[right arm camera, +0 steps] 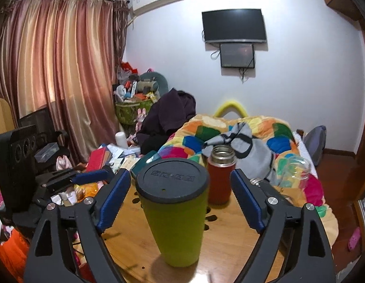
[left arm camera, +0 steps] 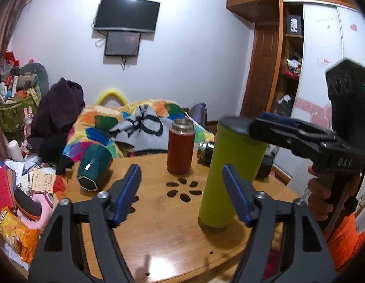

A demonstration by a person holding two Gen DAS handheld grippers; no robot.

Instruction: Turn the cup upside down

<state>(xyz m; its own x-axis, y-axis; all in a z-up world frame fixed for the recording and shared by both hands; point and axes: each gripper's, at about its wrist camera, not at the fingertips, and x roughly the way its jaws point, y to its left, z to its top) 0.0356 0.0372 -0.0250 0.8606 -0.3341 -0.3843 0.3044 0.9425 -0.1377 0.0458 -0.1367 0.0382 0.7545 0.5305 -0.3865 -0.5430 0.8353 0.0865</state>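
Here, right gripper (right arm camera: 180, 202) spread around green cup (right arm camera: 175, 212), left gripper (left arm camera: 182, 193) spread, level.

Bare wooden surface (right arm camera: 229, 247) lies in front of the green cup (right arm camera: 175, 214). Behind it, the red flask (right arm camera: 219, 181) stands close, narrowing passage there.

green cup (left arm camera: 231, 172) base partly behind left gripper (left arm camera: 182, 193), right gripper (left arm camera: 272, 127) tips perhaps blurred
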